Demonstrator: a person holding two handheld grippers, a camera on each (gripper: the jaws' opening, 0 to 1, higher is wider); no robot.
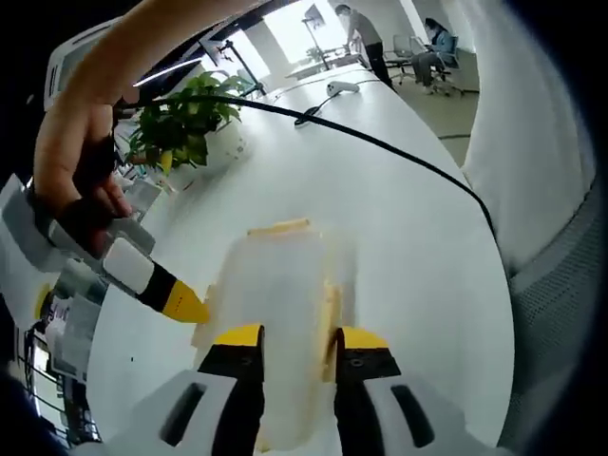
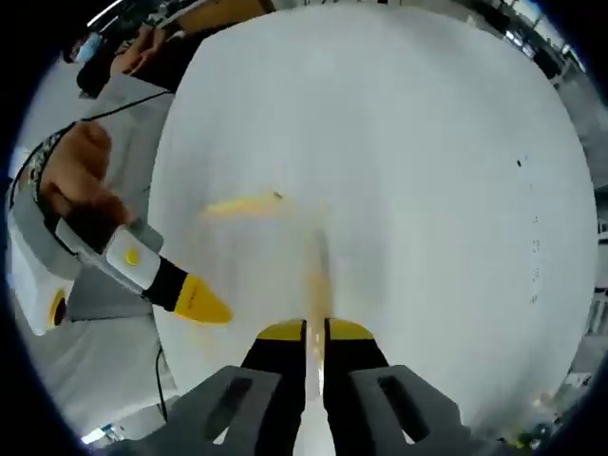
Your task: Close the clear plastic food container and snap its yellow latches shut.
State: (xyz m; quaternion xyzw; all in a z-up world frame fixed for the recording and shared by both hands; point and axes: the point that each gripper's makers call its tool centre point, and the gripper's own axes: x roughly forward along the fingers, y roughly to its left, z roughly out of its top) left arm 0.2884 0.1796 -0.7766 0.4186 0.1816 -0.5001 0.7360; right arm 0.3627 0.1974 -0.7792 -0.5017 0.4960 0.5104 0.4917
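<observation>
The clear plastic container [image 1: 285,285] lies on the white table [image 1: 399,218], with a yellow latch [image 1: 280,228] at its far end and another along its right side. My left gripper [image 1: 299,337] has its yellow-tipped jaws on either side of the container's near end, shut on it. My right gripper [image 1: 185,304], held by a hand, touches the container's left side. In the right gripper view my right gripper [image 2: 315,331] is almost fully shut on a thin yellowish edge of the faint, blurred container [image 2: 275,247]. The left gripper [image 2: 199,302] comes in from the left.
A potted plant [image 1: 176,123] stands at the table's far left. A black cable [image 1: 380,142] runs across the table beyond the container. The person's white clothing [image 1: 532,142] rises on the right. People sit and stand at desks [image 1: 366,33] far behind.
</observation>
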